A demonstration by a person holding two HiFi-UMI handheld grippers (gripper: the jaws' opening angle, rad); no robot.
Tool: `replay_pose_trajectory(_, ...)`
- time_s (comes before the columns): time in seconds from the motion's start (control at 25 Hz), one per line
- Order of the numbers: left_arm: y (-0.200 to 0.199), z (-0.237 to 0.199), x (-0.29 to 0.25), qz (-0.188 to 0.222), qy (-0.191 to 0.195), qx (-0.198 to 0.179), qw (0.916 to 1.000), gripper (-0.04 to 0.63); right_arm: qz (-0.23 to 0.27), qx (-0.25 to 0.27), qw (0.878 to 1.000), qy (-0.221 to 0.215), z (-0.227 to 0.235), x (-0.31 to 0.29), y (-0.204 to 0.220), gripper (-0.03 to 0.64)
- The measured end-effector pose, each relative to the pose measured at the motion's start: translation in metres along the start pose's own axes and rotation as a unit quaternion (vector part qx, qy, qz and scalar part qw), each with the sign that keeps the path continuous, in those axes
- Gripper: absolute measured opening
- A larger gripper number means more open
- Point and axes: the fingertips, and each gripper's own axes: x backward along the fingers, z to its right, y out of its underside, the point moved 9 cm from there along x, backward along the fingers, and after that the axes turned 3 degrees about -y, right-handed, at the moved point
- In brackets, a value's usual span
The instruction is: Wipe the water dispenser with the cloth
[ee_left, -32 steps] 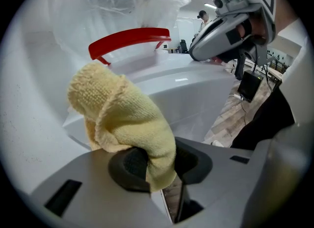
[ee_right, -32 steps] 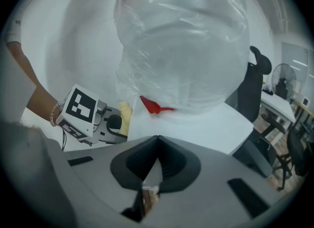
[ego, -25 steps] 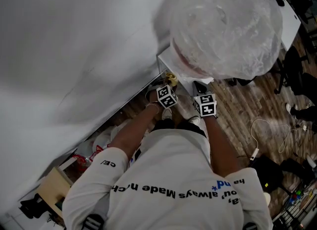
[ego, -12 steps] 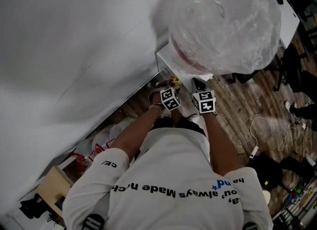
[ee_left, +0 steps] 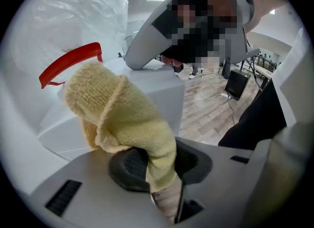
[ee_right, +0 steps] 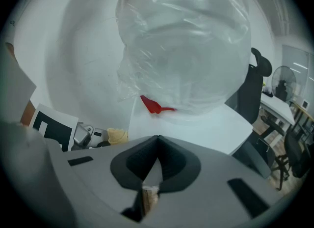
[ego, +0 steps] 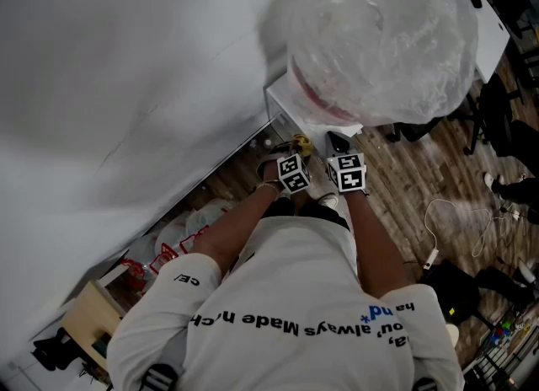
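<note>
The water dispenser (ego: 290, 107) is a white cabinet against the wall, topped by a big bottle wrapped in clear plastic (ego: 379, 35). A yellow knitted cloth (ee_left: 122, 119) is pinched in my left gripper (ee_left: 154, 165), which is shut on it; the cloth's bunched end sticks up against the dispenser's white body (ee_left: 162, 99), below a red part (ee_left: 71, 62). In the head view the cloth (ego: 299, 141) shows just past the left gripper's marker cube (ego: 293, 173). My right gripper (ee_right: 156, 165) is shut with nothing in it and points at the wrapped bottle (ee_right: 186, 40); its cube (ego: 348, 174) sits beside the left one.
A grey wall (ego: 126, 69) runs along the left. Bags and a red item (ego: 164, 250) lie on the floor by the wall. Cables (ego: 459, 225) and office chairs (ego: 505, 120) stand on the wooden floor to the right.
The left gripper with the cloth has shifted right along the dispenser's front, closer to the right gripper. The right gripper has stayed put.
</note>
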Motion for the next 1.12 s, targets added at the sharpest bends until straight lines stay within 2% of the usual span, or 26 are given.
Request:
replay_pose_trajectory(0.8, -0.006, 0.034, -0.003, 0.016, 0.036, -0.017, 0.9991, 0.124, 0.005, -0.003, 1.0, 0.0, 0.0, 0.0, 0.001, 0.008)
replay_pose_trajectory(1.12, 0.029, 0.013, 0.007, 0.017, 0.008, 0.042, 0.9989, 0.124, 0.006, -0.004, 1.0, 0.002, -0.001, 0.002, 0.0, 0.008)
